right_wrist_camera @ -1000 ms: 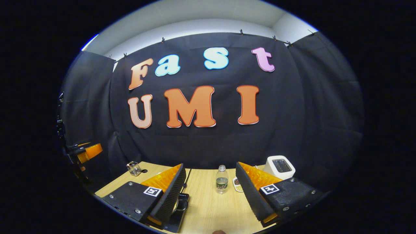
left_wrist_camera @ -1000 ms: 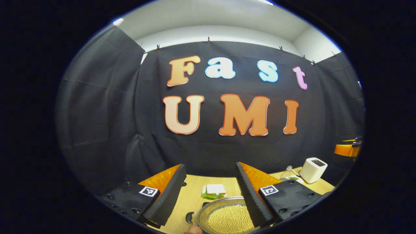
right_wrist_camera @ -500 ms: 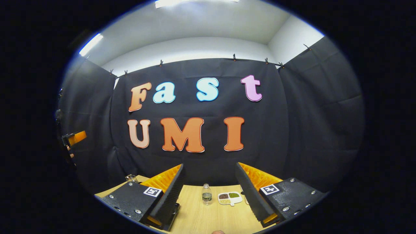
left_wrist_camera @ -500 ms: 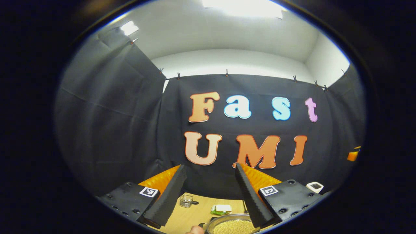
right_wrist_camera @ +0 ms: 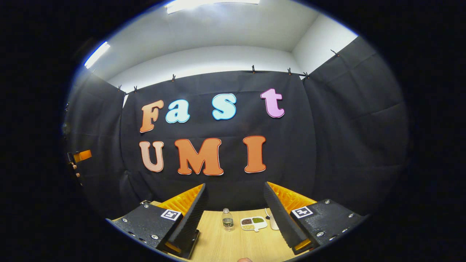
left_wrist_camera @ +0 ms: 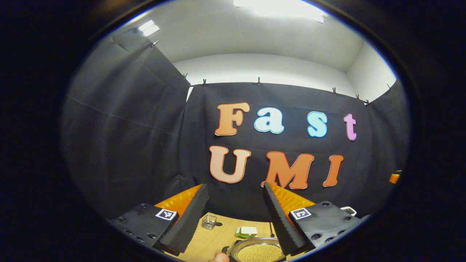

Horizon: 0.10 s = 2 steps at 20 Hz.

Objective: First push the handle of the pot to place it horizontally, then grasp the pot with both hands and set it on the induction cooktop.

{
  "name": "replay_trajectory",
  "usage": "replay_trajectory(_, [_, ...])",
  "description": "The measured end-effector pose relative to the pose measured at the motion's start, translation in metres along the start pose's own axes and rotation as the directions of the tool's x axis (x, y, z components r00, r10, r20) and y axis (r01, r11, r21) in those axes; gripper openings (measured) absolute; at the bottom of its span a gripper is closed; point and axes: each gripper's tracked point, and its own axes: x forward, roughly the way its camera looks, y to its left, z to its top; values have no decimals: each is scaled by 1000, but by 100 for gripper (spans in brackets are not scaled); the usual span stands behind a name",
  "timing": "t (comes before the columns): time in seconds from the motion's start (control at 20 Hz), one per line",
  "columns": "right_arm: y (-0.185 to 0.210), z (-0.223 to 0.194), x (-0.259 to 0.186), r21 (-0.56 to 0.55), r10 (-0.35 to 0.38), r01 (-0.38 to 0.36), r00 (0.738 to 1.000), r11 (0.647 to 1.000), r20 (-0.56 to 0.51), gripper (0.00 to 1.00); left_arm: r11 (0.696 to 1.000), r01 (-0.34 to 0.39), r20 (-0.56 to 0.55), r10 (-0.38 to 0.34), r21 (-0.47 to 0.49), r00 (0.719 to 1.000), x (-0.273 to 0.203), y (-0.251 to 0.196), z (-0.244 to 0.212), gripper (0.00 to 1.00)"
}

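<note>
On the table (left_wrist_camera: 214, 238), pot (left_wrist_camera: 259, 251) between spread left gripper (left_wrist_camera: 235, 213) fingers.

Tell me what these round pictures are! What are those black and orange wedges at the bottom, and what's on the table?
A person holds a grabber tool in each hand, with a camera riding on each. The wedges are each tool's two fingers. Both the left gripper and the right gripper are open, holding nothing. Below the left one, on the wooden table, sits a pot full of yellow beans, with a small glass and a sandwich behind. The right gripper view shows a water bottle and a little dish of beans.
</note>
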Motion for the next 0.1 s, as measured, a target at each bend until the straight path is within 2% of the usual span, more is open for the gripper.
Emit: replay_trajectory(0.1, [-2, -1, 0, 4, -1, 1, 1000, 1000, 2, 95, 1000, 9, -9, -9, 0, 1000, 1, -4, -3, 99])
